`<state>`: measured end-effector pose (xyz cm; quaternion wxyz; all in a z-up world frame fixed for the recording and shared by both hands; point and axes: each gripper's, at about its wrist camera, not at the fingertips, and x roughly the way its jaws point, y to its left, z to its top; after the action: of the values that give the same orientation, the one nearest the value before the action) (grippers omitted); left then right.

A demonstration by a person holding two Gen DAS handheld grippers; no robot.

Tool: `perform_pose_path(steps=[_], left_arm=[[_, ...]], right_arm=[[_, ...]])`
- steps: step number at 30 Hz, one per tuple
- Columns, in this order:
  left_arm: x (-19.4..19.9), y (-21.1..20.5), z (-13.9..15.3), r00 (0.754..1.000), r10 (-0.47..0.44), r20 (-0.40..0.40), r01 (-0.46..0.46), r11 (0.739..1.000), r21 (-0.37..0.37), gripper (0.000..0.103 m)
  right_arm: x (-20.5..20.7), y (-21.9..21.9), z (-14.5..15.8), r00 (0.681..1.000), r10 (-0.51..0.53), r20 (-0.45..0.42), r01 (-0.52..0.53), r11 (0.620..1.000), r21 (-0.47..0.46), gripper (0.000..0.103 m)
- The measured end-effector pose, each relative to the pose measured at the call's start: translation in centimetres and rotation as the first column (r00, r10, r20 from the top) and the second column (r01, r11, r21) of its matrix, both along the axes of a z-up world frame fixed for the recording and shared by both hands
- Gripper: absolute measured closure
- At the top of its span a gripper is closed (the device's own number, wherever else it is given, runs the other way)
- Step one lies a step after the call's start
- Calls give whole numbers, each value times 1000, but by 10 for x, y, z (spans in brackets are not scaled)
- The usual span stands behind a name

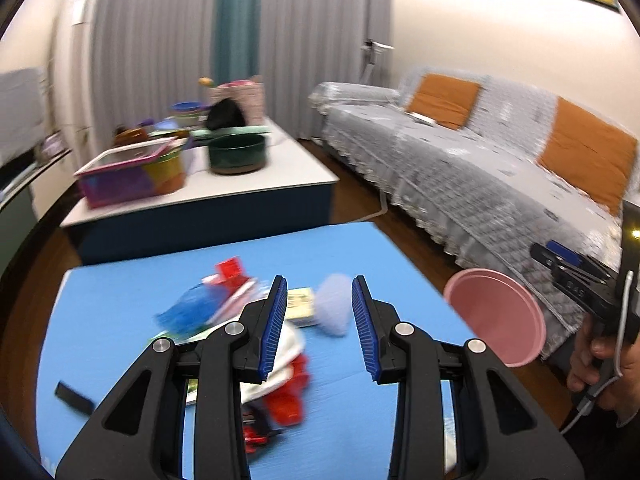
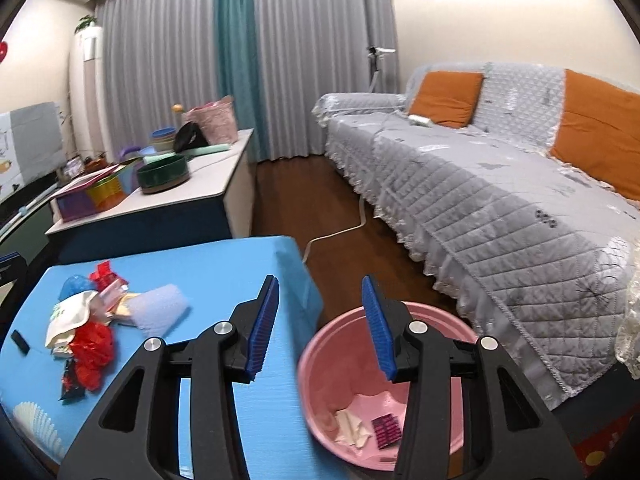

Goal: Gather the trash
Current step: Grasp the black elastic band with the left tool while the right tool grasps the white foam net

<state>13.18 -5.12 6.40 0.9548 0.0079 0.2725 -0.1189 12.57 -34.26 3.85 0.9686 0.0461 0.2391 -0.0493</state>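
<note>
Black two-finger left gripper (image 1: 319, 322) with ribbed blue pads: jaws part-way open, nothing between them, poised over the blue-covered table (image 1: 120, 300). Black two-finger right gripper (image 2: 320, 326) with matching pads: jaws likewise part open; its right pad overlaps the rim of the round pink plastic basin (image 2: 320, 364), but whether it grips that rim cannot be told. Basin: hangs just off the table's right edge, holding a crumpled cream paper scrap (image 2: 352, 426) and a dark-red blister sheet (image 2: 386, 432). Loose trash, all on the table's left half: pale lilac foam wrap (image 2: 160, 306), nearest the basin; beige flat carton (image 1: 300, 302) beside it; crumpled red plastic film (image 2: 94, 350); white cloth-like wrapper (image 2: 68, 320); blue crinkled bag (image 2: 74, 285); red packet (image 2: 105, 272); small black oblong (image 2: 20, 342), set apart toward the table's left edge. Step in hand, as judged: fetching the next piece. Recommended handling: take the lilac foam first, as it lies clear of the heap; close the pads across its middle, lift before travelling, and release well inside the basin rim. Light films may cling to the pads.
</note>
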Motion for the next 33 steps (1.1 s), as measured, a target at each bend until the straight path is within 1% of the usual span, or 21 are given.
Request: perform_pose_path(steps=[2, 6, 8, 11, 15, 18, 23, 25, 26, 27, 29, 30, 33], left_arm=[[1, 18, -5, 999, 49, 6, -49, 999, -3, 69], [-3, 47, -13, 991, 129, 22, -129, 992, 2, 69], [-4, 65, -19, 984, 178, 29, -178, 984, 2, 69], [-1, 88, -29, 968, 250, 21, -250, 968, 6, 69], [1, 115, -42, 941, 338, 1, -338, 941, 13, 69], [4, 137, -52, 915, 403, -22, -402, 915, 28, 69], [2, 175, -68, 861, 505, -55, -503, 863, 45, 68], [0, 187, -75, 841, 536, -74, -534, 844, 51, 61], [0, 193, -77, 830, 552, -85, -549, 834, 55, 51], [-1, 201, -81, 813, 574, -97, -571, 819, 62, 43], [0, 212, -86, 791, 600, -119, -597, 800, 68, 40], [0, 219, -90, 775, 616, -139, -613, 787, 70, 39], [3, 233, -101, 737, 650, -184, -647, 757, 84, 38]], right_arm=[[4, 15, -1, 1000, 20, 3, -20, 1000, -8, 59], [15, 39, -5, 997, 76, -14, -76, 997, 19, 68], [20, 53, -9, 995, 99, -20, -98, 995, 28, 71], [31, 79, -17, 989, 145, -30, -144, 989, 44, 71], [44, 111, -27, 978, 204, -49, -202, 978, 55, 71], [53, 137, -36, 966, 248, -69, -245, 968, 46, 71], [66, 171, -49, 950, 296, -98, -293, 955, 47, 70], [72, 177, -53, 944, 310, -111, -307, 951, 48, 69], [75, 182, -56, 941, 315, -121, -311, 949, 47, 65], [78, 186, -58, 939, 319, -130, -315, 948, 49, 61], [84, 191, -63, 935, 324, -146, -320, 946, 51, 57], [87, 193, -65, 934, 323, -153, -320, 946, 48, 55], [94, 199, -71, 933, 314, -176, -313, 949, 33, 54]])
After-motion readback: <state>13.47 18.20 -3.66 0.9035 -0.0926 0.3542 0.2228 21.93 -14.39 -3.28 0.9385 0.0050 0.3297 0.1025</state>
